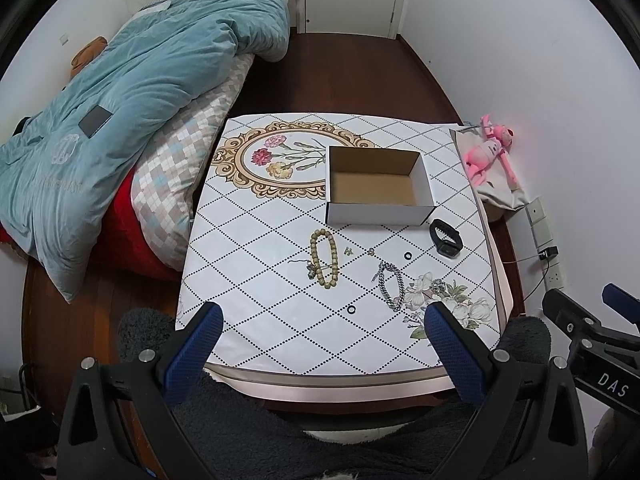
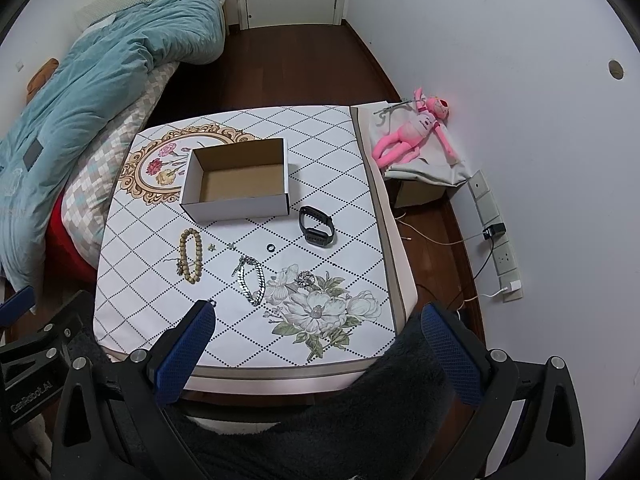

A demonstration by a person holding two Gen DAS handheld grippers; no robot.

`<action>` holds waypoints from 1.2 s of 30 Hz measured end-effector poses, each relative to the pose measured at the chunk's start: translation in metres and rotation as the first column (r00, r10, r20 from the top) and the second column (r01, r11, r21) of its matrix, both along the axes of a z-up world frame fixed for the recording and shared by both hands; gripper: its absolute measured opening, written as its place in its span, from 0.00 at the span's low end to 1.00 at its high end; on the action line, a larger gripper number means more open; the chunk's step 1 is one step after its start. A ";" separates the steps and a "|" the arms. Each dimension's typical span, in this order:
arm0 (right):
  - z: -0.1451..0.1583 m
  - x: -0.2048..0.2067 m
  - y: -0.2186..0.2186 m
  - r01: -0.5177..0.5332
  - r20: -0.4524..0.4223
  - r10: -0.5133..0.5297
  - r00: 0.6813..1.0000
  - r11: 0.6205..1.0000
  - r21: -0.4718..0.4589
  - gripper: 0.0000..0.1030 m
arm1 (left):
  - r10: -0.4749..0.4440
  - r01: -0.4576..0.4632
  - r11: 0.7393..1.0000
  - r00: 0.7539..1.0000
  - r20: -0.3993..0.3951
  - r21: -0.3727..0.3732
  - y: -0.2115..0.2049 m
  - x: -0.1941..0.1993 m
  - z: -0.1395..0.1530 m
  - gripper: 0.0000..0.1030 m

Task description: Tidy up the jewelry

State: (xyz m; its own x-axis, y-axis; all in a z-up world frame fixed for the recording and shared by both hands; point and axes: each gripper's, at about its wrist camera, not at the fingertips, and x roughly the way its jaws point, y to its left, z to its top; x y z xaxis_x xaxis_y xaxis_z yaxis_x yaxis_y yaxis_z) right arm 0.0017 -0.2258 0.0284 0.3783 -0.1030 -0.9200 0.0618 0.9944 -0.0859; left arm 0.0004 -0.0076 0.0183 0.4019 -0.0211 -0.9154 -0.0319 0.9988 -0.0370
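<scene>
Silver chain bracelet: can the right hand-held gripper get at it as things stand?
Probably yes. The silver chain bracelet lies flat on the table, apart from the other pieces, and nothing stands between it and the open right hand-held gripper, which is empty at the near edge.

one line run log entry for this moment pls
phase: start | left tongs: open, empty | right tongs: open, empty | white cardboard box: empty | wooden bead bracelet, silver chain bracelet, black smartwatch: on table

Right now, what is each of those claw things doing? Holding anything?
Left gripper: open, holding nothing.
Right gripper: open, holding nothing.
</scene>
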 end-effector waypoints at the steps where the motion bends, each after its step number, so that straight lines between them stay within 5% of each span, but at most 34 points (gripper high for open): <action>1: 0.000 0.000 -0.001 0.001 0.001 -0.001 1.000 1.000 0.001 1.00 | 0.001 -0.001 1.000 1.000 0.000 -0.001 0.001 0.000 -0.001 1.00; 28: 0.002 0.004 0.001 -0.001 0.008 0.001 1.000 1.000 0.002 1.00 | 0.006 -0.006 1.000 1.000 0.018 0.004 -0.001 0.003 0.001 1.00; 36: -0.037 0.039 0.002 -0.017 -0.013 0.017 1.000 1.000 0.014 1.00 | 0.038 -0.037 0.996 0.999 -0.011 0.086 0.004 0.031 -0.055 1.00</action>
